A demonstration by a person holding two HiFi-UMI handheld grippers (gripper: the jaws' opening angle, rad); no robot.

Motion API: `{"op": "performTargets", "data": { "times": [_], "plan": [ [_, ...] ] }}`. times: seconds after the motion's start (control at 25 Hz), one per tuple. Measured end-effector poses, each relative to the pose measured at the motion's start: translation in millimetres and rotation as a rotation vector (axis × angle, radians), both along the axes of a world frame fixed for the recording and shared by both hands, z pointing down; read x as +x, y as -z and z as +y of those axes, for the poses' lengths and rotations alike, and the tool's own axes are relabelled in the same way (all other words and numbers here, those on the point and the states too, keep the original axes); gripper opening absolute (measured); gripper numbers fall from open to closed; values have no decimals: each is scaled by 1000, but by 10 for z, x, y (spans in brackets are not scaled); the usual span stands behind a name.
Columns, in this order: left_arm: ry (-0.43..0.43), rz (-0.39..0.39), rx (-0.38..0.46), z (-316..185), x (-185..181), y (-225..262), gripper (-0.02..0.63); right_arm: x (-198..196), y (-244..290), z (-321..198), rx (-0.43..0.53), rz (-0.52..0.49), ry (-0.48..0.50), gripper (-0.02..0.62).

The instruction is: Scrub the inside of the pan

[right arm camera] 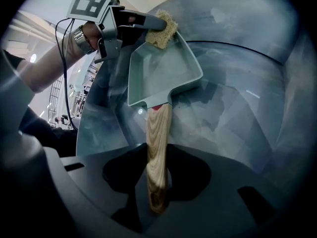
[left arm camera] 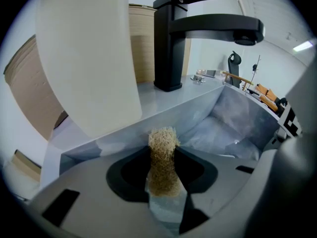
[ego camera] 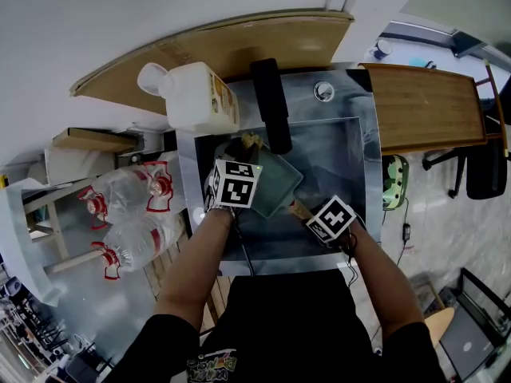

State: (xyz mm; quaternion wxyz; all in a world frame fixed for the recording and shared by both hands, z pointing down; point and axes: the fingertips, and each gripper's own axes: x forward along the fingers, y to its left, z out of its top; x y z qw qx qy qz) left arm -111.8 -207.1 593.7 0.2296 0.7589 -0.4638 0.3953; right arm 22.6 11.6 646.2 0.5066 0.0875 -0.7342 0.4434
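Note:
A square grey-green pan (right arm camera: 161, 73) with a wooden handle (right arm camera: 157, 152) is held tilted over the steel sink (ego camera: 358, 146). My right gripper (right arm camera: 157, 182) is shut on that handle. My left gripper (left arm camera: 163, 180) is shut on a tan fibrous scrub pad (left arm camera: 162, 157). In the right gripper view the scrub pad (right arm camera: 162, 29) rests at the pan's far rim, with the left gripper (right arm camera: 130, 24) above it. From the head view the pan (ego camera: 275, 183) lies between the left gripper (ego camera: 236, 183) and the right gripper (ego camera: 330, 219).
A black faucet (ego camera: 270, 102) reaches over the sink. A white jug (ego camera: 196, 94) stands on the counter at the sink's back left. Water bottles (ego camera: 132, 206) lie on a lower shelf to the left. A wooden board (ego camera: 427, 106) sits to the right.

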Motion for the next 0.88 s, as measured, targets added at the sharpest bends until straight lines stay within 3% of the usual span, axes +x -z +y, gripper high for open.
{"op": "performTargets", "data": {
  "times": [0.28,0.88],
  "plan": [
    [16,-44,0,19,-108,37,147,-2,21,4,-4,-2,3,129],
    [99,-106,-99,288,-321,-164,147,-1,75,-12,-9,-19,-16,130]
  ]
}}
